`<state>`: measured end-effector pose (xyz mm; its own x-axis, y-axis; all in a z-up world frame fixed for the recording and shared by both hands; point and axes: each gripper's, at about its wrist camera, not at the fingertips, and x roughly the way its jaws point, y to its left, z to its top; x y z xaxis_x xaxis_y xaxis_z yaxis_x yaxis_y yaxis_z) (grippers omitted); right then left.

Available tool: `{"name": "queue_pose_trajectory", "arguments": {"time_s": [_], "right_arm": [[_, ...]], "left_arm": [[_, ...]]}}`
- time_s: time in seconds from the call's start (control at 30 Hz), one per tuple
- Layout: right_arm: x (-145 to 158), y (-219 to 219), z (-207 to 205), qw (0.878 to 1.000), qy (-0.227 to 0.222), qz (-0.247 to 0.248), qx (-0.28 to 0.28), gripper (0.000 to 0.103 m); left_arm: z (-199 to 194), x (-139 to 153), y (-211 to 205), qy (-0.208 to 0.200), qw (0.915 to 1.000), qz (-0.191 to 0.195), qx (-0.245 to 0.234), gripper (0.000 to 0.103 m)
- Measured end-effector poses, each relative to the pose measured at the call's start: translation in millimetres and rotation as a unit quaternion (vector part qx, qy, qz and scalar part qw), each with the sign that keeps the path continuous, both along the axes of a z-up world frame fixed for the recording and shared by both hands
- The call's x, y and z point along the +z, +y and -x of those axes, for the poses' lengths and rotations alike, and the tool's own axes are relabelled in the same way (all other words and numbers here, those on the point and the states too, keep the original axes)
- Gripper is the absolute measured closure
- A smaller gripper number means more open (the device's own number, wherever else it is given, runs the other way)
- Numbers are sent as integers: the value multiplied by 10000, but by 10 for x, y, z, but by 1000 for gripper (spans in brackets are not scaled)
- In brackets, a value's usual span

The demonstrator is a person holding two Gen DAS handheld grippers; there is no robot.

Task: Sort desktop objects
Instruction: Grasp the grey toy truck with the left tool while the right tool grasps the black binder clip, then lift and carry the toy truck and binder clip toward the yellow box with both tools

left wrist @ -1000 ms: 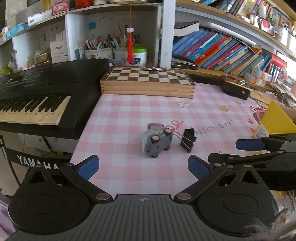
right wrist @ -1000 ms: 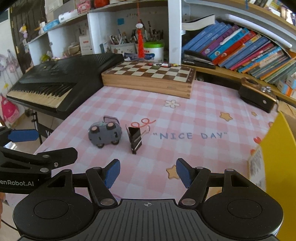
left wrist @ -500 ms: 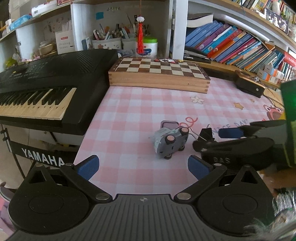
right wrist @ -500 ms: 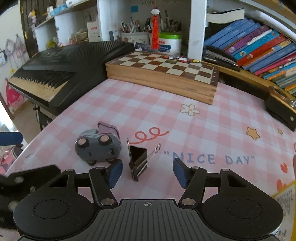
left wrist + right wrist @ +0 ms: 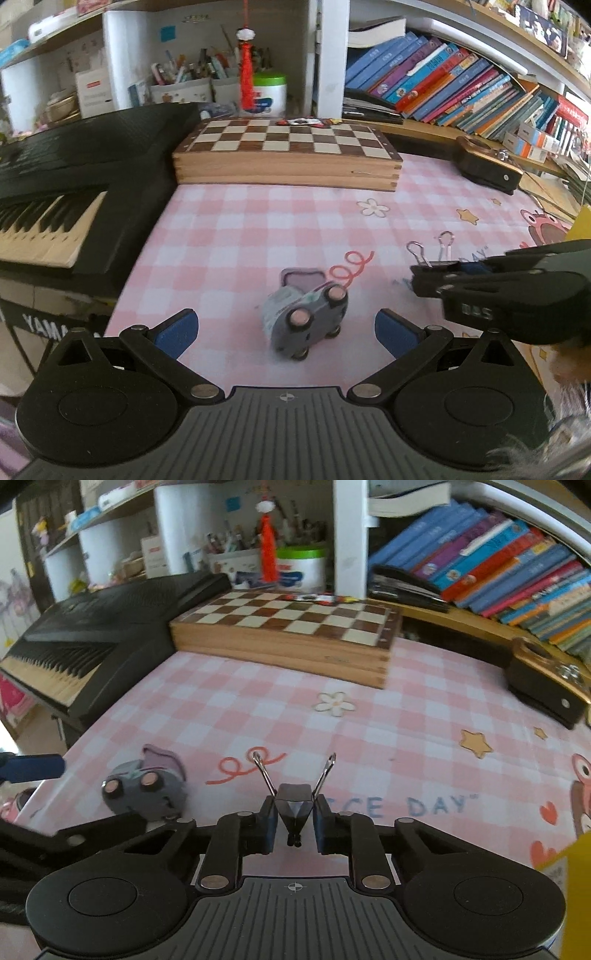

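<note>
A black binder clip [image 5: 293, 806] with two silver wire handles stands on the pink checked mat, and my right gripper [image 5: 294, 821] is shut on it, a blue pad on each side. The left wrist view shows the same clip [image 5: 430, 271] pinched by the right gripper [image 5: 439, 275] at the right. A small grey toy car [image 5: 306, 314] lies tipped on its side, wheels showing, just ahead of my left gripper [image 5: 284, 330], which stands open with the car between its blue pads but apart from them. The car [image 5: 146, 788] lies left of the clip.
A black keyboard [image 5: 62, 177] runs along the mat's left edge. A wooden chessboard box [image 5: 288, 151] lies at the back, with shelves of books [image 5: 461, 85] and pen pots behind. A dark stapler-like box [image 5: 487, 168] sits back right, a yellow box [image 5: 569, 882] at the right.
My right gripper moved forward onto the binder clip and shut on it. My left gripper came closer to the toy car and stayed open.
</note>
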<state>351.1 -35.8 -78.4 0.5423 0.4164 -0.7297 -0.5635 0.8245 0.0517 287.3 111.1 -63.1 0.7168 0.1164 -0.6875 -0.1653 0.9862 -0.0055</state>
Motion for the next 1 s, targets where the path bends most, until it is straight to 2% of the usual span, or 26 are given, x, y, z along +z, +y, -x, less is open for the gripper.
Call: {"name": "queue_pose_trajectory", "arguments": {"time_s": [0.17,0.27,0.3,0.33,0.5,0.73,1.0], "right_arm": [[32,-99,6,9999,14,-87,-91,83],[65,-149,34,9998,-5,-150,-130,83],[77,-170,40,9997,-11,-180,-149,83],[86,-184,46,9996,-14,-204,-168,83],[138,-271,85,9990,-33,-340,-284,83],[273,-362,249,9985,-143,-460,-253,83],[401,-439,506,9976,-227,-604,-249,83]], "left_arm": [[-194,-148,-24,86,9999,40,-57,7],[-270,-222,-27,206,9998,33,-61,30],[-285,-245,-29,257,9996,28,-70,42],[-278,-250,-38,229,9997,-32,-77,46],[-220,-220,13,149,9998,154,-50,47],[110,129,37,-374,9982,468,-4,47],[492,388,5,-621,9959,643,-101,47]]}}
